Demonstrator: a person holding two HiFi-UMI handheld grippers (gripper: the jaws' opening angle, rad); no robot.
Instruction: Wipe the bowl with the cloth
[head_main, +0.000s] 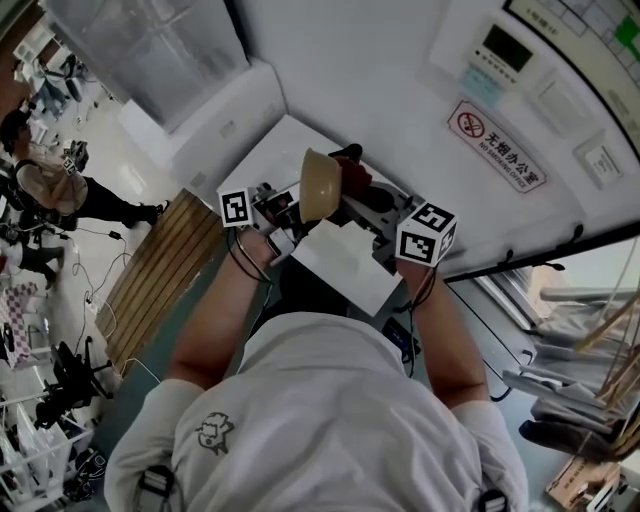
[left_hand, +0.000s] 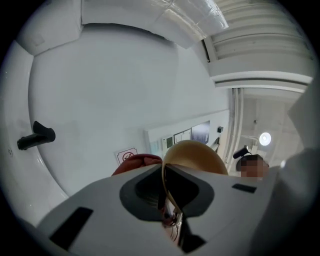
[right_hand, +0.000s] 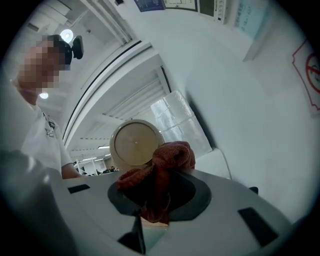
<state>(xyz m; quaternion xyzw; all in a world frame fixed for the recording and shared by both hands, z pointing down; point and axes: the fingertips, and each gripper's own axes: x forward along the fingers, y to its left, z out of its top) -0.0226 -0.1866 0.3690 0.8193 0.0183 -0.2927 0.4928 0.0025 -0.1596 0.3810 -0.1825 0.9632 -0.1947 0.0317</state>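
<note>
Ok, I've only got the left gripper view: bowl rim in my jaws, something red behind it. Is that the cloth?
Observer: Yes. The right gripper is shut on the red cloth, bunched between its jaws.
Operator: Which side of the bowl does it face?
Observer: The bowl shows its round underside to the right gripper view; the cloth overlaps its lower edge.
Operator: Is the bowl off the table?
Observer: Yes, the head view shows it held tipped on its side above the white table.

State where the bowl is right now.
Near the middle of the head view, the bowl is held by its rim in the left gripper, tilted on edge; the red cloth in the right gripper sits just to its right.
</note>
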